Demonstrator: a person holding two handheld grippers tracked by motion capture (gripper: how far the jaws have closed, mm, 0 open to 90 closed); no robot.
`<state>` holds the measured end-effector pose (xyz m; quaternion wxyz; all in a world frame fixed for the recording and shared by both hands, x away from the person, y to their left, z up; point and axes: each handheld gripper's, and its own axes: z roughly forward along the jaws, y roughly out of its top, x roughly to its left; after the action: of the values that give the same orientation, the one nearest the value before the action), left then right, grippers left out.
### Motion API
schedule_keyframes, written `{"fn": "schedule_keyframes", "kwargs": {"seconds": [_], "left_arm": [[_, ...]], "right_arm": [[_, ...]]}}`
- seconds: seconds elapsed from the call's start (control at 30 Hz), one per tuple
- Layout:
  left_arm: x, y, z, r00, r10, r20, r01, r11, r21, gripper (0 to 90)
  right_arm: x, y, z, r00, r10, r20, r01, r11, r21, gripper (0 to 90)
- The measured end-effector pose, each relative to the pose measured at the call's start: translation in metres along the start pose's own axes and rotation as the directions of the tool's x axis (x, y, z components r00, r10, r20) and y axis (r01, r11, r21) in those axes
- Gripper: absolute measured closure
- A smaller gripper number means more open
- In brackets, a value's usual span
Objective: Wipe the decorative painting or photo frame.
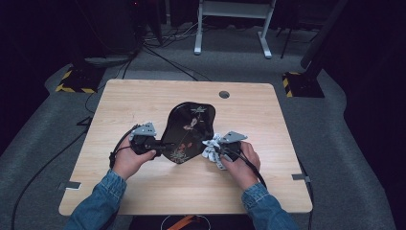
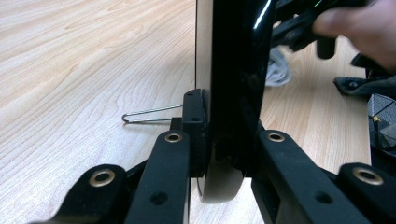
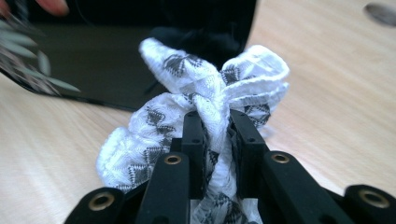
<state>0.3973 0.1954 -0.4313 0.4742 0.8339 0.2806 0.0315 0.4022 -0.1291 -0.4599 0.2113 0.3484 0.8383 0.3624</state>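
A glossy black lacquer tray [image 1: 189,130] with a floral pattern stands tilted at the middle of the wooden table. My left gripper [image 1: 154,144] is shut on its left rim; in the left gripper view the tray's edge [image 2: 236,70] stands upright between the jaws of that gripper [image 2: 223,140]. My right gripper [image 1: 221,149] is shut on a bunched white cloth with grey diamond marks [image 1: 210,147], held at the tray's right side. The cloth [image 3: 205,107] bulges out in front of the right gripper [image 3: 217,126], with the dark tray [image 3: 116,60] just behind it.
A bent wire clip [image 2: 149,114] lies on the table [image 1: 143,100] behind the tray. A round cable hole [image 1: 224,94] sits near the table's far edge. A white desk frame [image 1: 232,24] and cables lie on the grey floor beyond.
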Motion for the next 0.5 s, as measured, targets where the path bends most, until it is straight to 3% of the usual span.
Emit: {"fn": "schedule_keyframes", "kwargs": {"seconds": [0.03, 0.07, 0.2, 0.27, 0.3, 0.5], "left_arm": [[0.000, 0.000, 0.000, 1.0000, 0.000, 0.003, 0.000, 1.0000, -0.001, 80.3], [0.000, 0.000, 0.000, 1.0000, 0.004, 0.003, -0.004, 1.0000, -0.004, 80.3], [0.000, 0.000, 0.001, 1.0000, 0.005, 0.005, -0.005, 1.0000, -0.003, 80.3], [-0.001, 0.000, 0.001, 1.0000, 0.007, 0.005, -0.007, 1.0000, -0.005, 80.4], [0.000, 0.000, 0.001, 0.9999, 0.008, 0.006, -0.008, 0.9999, -0.006, 80.3], [0.000, -0.001, 0.001, 0.9999, 0.010, 0.007, -0.010, 0.9999, -0.009, 80.3]], "right_arm": [[0.000, 0.000, 0.000, 1.0000, 0.000, 0.000, 0.000, 1.000, 0.000, 78.7], [-0.002, 0.004, -0.013, 1.0000, 0.009, -0.004, -0.009, 0.999, -0.033, 78.7], [-0.005, 0.017, -0.035, 0.9999, 0.011, -0.009, -0.012, 0.995, -0.096, 78.7], [-0.006, 0.019, -0.039, 0.9999, 0.014, -0.009, -0.015, 0.994, -0.106, 78.7], [-0.009, 0.026, -0.049, 0.9997, 0.019, -0.015, -0.021, 0.990, -0.139, 78.7], [-0.010, 0.042, -0.067, 0.9992, 0.021, -0.034, -0.027, 0.981, -0.195, 78.6]]}}
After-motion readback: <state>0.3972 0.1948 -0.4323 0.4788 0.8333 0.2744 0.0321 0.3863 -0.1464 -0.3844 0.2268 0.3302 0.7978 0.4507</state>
